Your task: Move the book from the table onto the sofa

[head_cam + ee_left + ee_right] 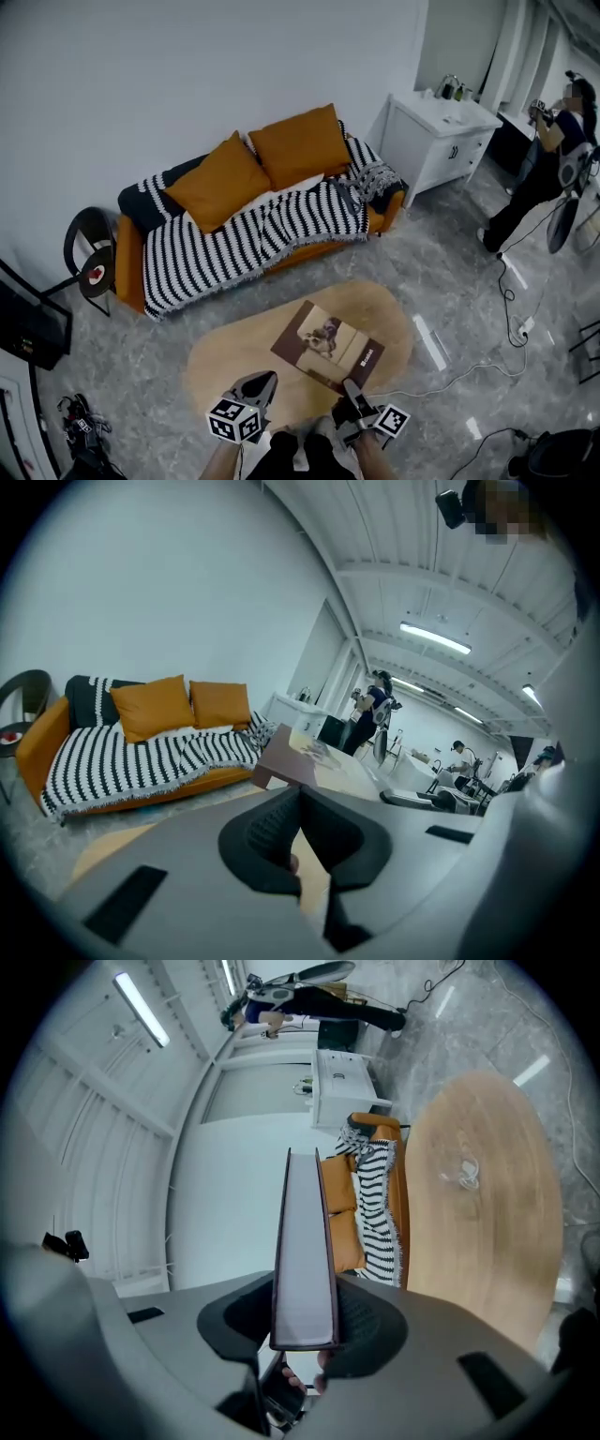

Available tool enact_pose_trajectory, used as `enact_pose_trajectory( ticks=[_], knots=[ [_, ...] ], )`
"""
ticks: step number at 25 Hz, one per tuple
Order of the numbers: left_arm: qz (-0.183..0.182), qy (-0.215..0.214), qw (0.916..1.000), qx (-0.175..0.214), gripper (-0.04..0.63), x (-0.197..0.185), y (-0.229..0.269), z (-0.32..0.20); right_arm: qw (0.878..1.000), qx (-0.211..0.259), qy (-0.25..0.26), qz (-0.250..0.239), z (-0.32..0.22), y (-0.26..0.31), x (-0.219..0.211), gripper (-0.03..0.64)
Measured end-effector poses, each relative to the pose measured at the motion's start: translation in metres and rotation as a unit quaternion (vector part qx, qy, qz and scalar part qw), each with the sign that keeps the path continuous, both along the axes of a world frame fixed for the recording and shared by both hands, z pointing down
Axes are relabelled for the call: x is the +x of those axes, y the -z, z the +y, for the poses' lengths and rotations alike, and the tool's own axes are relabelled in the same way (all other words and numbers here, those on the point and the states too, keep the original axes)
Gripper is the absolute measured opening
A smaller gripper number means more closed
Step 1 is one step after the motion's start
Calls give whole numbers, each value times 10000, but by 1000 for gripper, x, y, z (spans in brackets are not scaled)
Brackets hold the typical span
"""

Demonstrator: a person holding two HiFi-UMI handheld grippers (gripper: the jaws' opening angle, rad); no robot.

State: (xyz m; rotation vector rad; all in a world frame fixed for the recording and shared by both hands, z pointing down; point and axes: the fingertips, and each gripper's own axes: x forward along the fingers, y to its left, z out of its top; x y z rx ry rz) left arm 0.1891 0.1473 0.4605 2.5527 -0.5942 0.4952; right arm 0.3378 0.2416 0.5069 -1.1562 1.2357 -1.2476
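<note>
The book, brown with a picture on its cover, hangs over the oval wooden table, held by its near edge. My right gripper is shut on that edge. The right gripper view shows the book edge-on between the jaws of the right gripper. To the left of the book, my left gripper is shut with nothing in it. In the left gripper view its jaws meet at the left gripper, and the book lies ahead. The orange sofa with a striped blanket stands beyond the table.
Two orange cushions lean on the sofa's back. A white cabinet stands right of the sofa, and a person works at the far right. Cables trail over the marble floor. A dark round chair sits left of the sofa.
</note>
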Motion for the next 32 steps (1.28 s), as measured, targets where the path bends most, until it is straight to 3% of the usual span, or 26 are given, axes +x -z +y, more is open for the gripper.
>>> enact_pose_trajectory(
  ticks=[8,18,27,32],
  knots=[
    [251,126,9982,522,15,-10,59,-5,9989,323,-135,310,-22,60,7,155],
    [412,417,9930,1026,14,-31,107,-23,9968,725,-168,283,-48,118,1,155],
    [420,677,9903,1139,14,-49,115,-29,9960,838,3,302,-59,132,-11,155],
    [360,1039,9869,1181,15,-57,119,-23,9958,836,313,223,-62,130,-15,155]
  ],
)
